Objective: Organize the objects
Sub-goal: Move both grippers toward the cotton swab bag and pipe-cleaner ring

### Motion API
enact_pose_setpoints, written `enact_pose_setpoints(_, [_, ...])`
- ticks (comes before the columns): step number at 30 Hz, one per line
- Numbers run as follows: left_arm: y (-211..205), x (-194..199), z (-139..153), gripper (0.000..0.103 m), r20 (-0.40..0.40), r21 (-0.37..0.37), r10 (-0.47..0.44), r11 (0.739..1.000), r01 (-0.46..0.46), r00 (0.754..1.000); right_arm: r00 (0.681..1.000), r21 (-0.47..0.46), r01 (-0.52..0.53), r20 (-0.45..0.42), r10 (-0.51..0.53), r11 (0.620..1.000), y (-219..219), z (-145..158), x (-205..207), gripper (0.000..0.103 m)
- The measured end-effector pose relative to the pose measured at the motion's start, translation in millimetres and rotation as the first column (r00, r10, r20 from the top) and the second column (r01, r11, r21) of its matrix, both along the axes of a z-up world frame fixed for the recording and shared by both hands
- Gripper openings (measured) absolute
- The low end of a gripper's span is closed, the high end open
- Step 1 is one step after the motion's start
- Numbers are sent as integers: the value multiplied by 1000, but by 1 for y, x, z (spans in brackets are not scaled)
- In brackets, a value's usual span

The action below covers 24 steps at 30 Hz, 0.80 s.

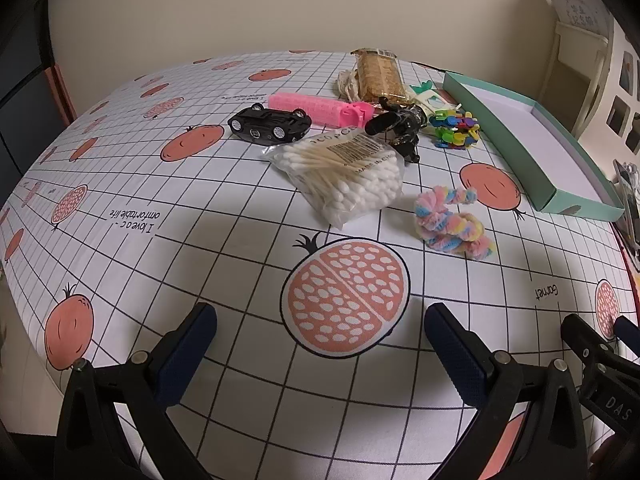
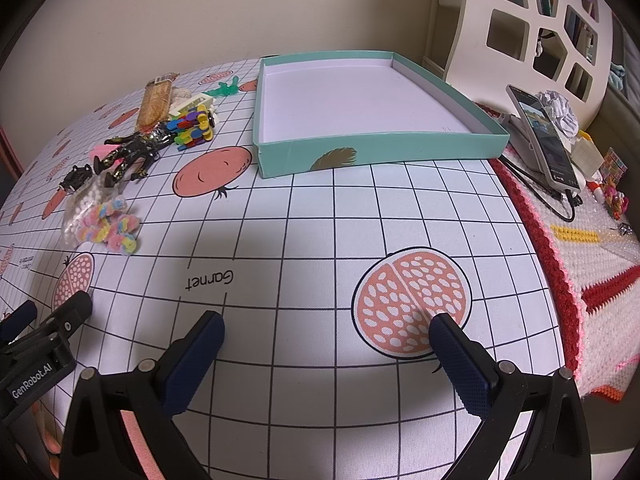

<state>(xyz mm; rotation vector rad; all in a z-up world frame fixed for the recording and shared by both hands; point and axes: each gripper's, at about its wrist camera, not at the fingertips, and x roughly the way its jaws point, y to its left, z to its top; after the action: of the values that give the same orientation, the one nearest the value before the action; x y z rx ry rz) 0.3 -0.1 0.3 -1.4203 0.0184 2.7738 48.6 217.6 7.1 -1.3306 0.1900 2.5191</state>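
Both pairs of fingers stand wide apart and hold nothing: the left gripper (image 1: pixel 320 332) and right gripper (image 2: pixel 326 340) hover low over the tablecloth (image 2: pixel 304 216), a white grid printed with pomegranates. A plain wall lies behind the table; a white shelf unit (image 2: pixel 536 28) and a phone (image 2: pixel 544 140) on a knitted mat stand to the right. The teal box (image 2: pixel 372 148) lies open ahead of the right gripper, well apart. Ahead of the left gripper lie a bag of cotton swabs (image 1: pixel 344 176), a pastel fuzzy twist (image 1: pixel 448 220), an upturned black toy car (image 1: pixel 268 126), a pink roller (image 1: pixel 316 108), a dark figure (image 1: pixel 400 128) and coloured clips (image 1: pixel 458 126).
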Motion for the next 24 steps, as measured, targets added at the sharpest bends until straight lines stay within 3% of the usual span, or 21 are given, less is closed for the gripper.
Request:
enact_pose_setpoints(14, [1,-2,5,103,11,28,-52,998,52,999,1000,-34,-13,-18,12,999,2,8,-2,103])
enact_pose_setpoints(24, [-14,-31,46,103,31,77,-34,997,32,999,990,-28,-87,-113,83,996,-5,70,-19,103])
